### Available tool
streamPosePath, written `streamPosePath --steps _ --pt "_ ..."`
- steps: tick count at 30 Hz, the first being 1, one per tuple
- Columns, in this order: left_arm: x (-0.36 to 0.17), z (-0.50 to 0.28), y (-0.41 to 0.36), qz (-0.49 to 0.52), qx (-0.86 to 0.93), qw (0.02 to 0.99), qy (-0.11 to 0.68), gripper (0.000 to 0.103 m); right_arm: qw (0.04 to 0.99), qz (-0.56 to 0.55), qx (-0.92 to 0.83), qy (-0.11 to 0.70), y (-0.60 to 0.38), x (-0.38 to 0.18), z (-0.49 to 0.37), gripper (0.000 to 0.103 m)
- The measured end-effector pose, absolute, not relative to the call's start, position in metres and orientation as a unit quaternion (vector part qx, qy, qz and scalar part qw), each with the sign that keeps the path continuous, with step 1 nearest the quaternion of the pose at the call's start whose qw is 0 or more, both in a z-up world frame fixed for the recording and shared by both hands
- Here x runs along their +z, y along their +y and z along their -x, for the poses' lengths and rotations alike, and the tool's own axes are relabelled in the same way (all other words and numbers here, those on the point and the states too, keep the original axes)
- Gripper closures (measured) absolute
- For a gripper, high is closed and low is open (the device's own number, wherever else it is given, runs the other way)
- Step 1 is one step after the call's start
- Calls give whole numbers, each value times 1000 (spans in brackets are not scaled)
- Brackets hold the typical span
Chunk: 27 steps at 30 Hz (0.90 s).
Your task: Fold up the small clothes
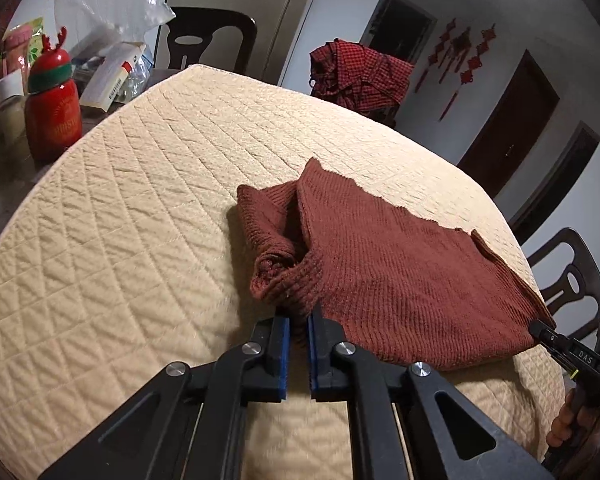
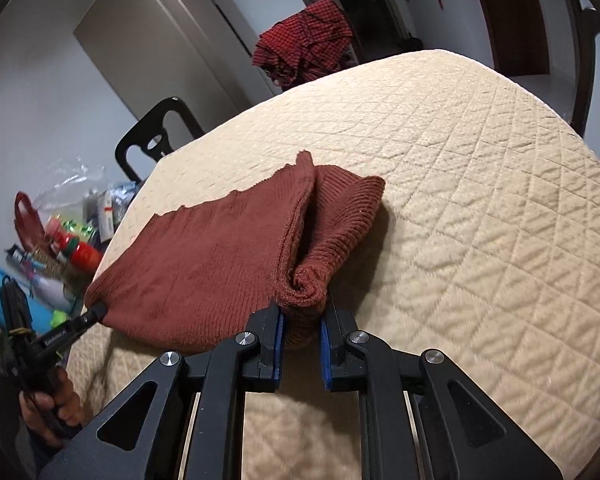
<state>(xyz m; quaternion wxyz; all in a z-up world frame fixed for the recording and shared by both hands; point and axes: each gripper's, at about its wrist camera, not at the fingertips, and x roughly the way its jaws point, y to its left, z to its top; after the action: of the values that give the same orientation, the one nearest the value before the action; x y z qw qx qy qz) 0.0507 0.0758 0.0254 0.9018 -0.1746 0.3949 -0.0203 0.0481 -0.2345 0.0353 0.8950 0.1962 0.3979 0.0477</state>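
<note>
A rust-brown knit garment (image 1: 388, 276) lies on the cream quilted table cover (image 1: 140, 208), stretched between the two grippers. My left gripper (image 1: 299, 320) is shut on its near left corner, where the knit bunches into a roll. My right gripper (image 2: 302, 320) is shut on the near right corner of the garment (image 2: 228, 264), also rolled. The right gripper's tip shows in the left wrist view (image 1: 540, 330), and the left gripper's tip in the right wrist view (image 2: 94, 314), each at the cloth's edge.
A red bottle with a green band (image 1: 52, 120), boxes and a plastic bag (image 1: 108, 4) crowd the table's far left. A red checked cloth (image 1: 356, 76) hangs over a chair beyond the table. Dark chairs (image 1: 568, 280) stand around the cover (image 2: 480, 200).
</note>
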Motion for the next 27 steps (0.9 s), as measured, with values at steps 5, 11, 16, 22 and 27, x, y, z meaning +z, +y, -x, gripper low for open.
streamPosePath --steps 5,11,16,22,27 --pt "30 -24 74 165 -26 902 399 94 890 -188 54 412 -234 35 -23 89" --pt "24 -1 72 172 -25 895 411 94 880 -196 58 429 -235 29 0 89" --pt "2 -3 72 173 -21 883 436 94 864 -220 55 449 -244 9 2 88" --pt "9 3 78 172 -28 884 433 88 869 -200 54 449 -245 16 14 85" --pt "25 11 80 149 -14 898 414 83 895 -145 17 422 -244 43 33 85"
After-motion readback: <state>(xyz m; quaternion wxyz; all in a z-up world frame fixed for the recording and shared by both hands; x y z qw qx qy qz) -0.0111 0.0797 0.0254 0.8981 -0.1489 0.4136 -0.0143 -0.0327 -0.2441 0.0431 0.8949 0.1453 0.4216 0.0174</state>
